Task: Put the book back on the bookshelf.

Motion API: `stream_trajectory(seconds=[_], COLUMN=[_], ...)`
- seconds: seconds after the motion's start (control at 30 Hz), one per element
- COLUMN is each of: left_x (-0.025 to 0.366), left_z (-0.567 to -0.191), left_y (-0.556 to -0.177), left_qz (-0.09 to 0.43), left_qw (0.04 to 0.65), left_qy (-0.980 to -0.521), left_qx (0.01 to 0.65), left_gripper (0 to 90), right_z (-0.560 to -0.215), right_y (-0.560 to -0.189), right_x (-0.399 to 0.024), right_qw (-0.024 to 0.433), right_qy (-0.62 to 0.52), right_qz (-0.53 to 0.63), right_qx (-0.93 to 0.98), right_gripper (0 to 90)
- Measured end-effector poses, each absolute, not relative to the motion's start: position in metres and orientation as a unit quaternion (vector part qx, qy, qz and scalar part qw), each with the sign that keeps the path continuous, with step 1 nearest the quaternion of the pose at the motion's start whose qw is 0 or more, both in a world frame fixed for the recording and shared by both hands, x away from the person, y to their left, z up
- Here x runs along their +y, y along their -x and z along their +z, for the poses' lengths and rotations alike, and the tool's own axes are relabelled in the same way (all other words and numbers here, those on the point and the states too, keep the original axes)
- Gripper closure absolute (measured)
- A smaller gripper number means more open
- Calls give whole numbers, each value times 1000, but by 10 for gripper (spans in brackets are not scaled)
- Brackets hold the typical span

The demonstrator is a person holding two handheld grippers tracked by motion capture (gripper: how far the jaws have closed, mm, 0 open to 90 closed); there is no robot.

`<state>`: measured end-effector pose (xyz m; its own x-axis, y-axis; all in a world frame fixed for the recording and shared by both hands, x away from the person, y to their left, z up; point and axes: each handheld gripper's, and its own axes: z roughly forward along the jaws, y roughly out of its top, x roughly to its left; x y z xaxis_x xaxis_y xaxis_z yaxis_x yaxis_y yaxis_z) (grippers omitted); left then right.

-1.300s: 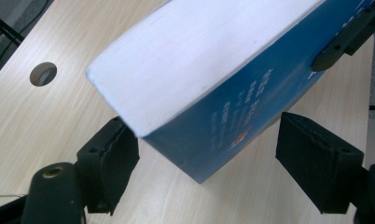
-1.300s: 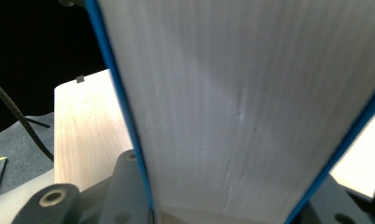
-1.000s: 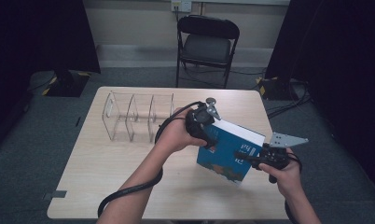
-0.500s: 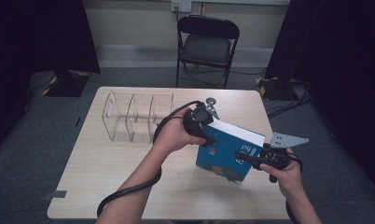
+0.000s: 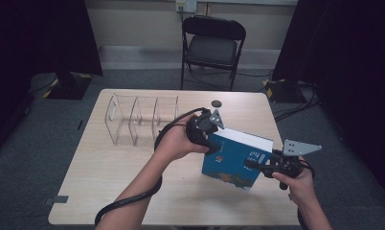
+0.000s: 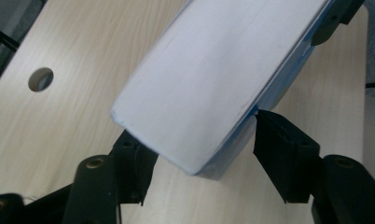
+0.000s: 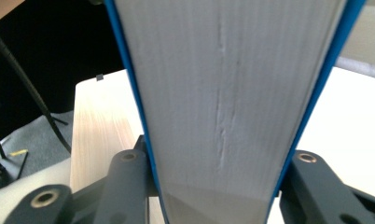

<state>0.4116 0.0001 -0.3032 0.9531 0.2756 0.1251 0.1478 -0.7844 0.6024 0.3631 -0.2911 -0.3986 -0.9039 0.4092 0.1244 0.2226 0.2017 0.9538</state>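
I had the blue book standing on its lower edge near the right edge of the worktop, tilted a little, because a book that thick and heavy is easier to steer upright than lifted flat. My right hand-held gripper came in level from the right side, and its jaws were clamped across the page block at the book's right end, one jaw on each cover, so that end could not slide or topple. My left hand-held gripper sat at the book's upper left corner; its jaws had just been closing around that corner, and in the left gripper view the right-hand pad met the cover's edge while the other pad sat under the pages, though I could not tell if it pressed. I judged that two grips at opposite ends kept the book steady for carrying. Farther off, toward the far left corner, stood the clear divider rack, its slots free, likely where the book belonged. A small dark disc lay by the far edge.
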Motion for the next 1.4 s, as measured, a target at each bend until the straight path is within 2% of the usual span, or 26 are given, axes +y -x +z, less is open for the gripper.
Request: stream_trajectory(seconds=[0.3, 0.63, 0.8, 0.97, 1.07, 1.2, 1.23, 1.4], left_x=[-1, -16, -14, -11, -11, -11, -10, -8], left_z=[-303, -303, -300, -296, -293, -291, -290, -287], left_y=[-416, -417, -417, -414, -411, -408, -406, -397], left_qz=[99, 94, 78, 62, 59, 51, 47, 25], left_qw=[315, 318, 315, 302, 289, 284, 281, 276], left_qy=[-937, -939, -940, -945, -949, -950, -951, -953], left_qx=[111, 96, 102, 111, 110, 118, 119, 123], left_gripper=[365, 257, 296, 396, 424, 473, 493, 558], right_z=[-399, -398, -398, -400, -401, -401, -402, -407], right_y=[-364, -365, -366, -367, -367, -367, -367, -368], right_x=[-292, -292, -293, -294, -294, -295, -294, -295], right_qw=[80, 77, 77, 75, 75, 83, 88, 93], right_qy=[-197, -187, -187, -199, -199, -205, -214, -230], right_qz=[598, 596, 597, 601, 605, 601, 598, 600], right_qx=[773, 777, 776, 771, 767, 768, 768, 761], right_gripper=[601, 606, 603, 558, 542, 498, 452, 369])
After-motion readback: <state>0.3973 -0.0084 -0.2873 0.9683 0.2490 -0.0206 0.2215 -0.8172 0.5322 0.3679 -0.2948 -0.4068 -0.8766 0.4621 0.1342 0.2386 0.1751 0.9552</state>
